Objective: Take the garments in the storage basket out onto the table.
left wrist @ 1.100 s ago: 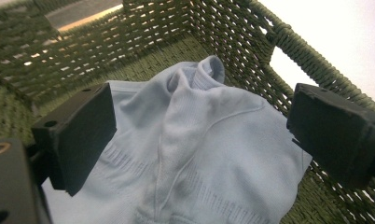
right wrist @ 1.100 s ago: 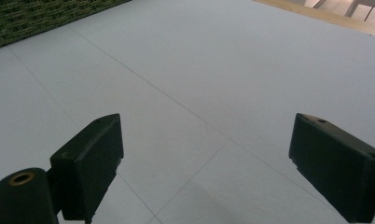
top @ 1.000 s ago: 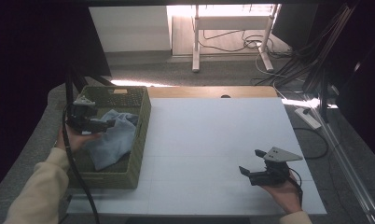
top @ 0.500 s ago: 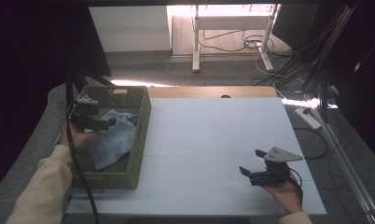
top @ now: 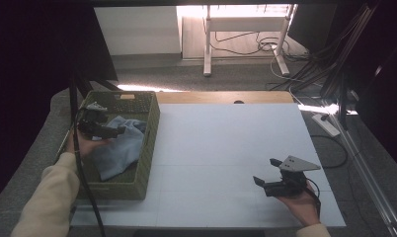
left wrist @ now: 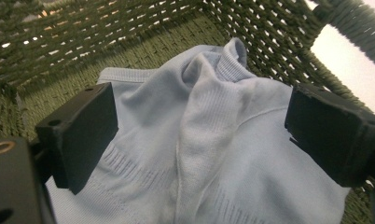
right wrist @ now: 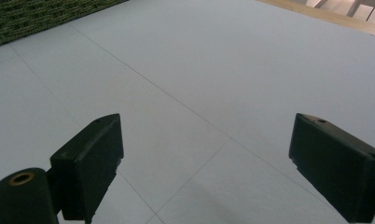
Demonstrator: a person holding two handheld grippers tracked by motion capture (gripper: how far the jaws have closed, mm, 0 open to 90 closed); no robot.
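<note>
left claw [top: 118,131] shifted further over blue sweater [top: 118,150] in woven basket [top: 148,143], released

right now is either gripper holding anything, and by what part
Nothing is held. The left gripper is open astride the light blue cloth in the basket; the right gripper is open.

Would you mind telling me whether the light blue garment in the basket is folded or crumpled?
Crumpled. The light blue garment lies bunched in loose ridges inside the green woven basket, between the open left gripper's jaws.
</note>
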